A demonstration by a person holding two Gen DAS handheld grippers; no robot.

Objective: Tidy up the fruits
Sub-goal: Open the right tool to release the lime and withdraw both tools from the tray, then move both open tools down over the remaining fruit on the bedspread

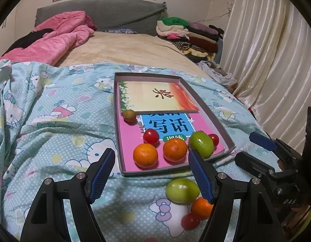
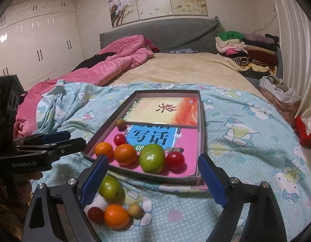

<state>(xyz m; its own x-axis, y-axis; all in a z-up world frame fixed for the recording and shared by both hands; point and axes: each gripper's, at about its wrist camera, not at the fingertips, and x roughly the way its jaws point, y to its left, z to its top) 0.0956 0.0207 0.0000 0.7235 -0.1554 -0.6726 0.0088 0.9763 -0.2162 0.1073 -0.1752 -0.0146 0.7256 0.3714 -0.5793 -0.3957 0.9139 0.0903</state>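
Bedspread (image 1: 54, 141); book (image 1: 167, 127) reads "写话".

Pink book (image 1: 133, 141), blue panel: I read "写话"; the row above is cut off by the upper book.
Pink book, green oval below the panel: "训练", partly hidden by fruit.
Upper book (image 1: 155, 98), far end of the box (image 1: 216, 119): one brush-written character, too cursive for me to read.
My left gripper's body (image 2: 24, 164): "GenRobot_AI".
My right gripper's body (image 1: 289, 201): "DAS".
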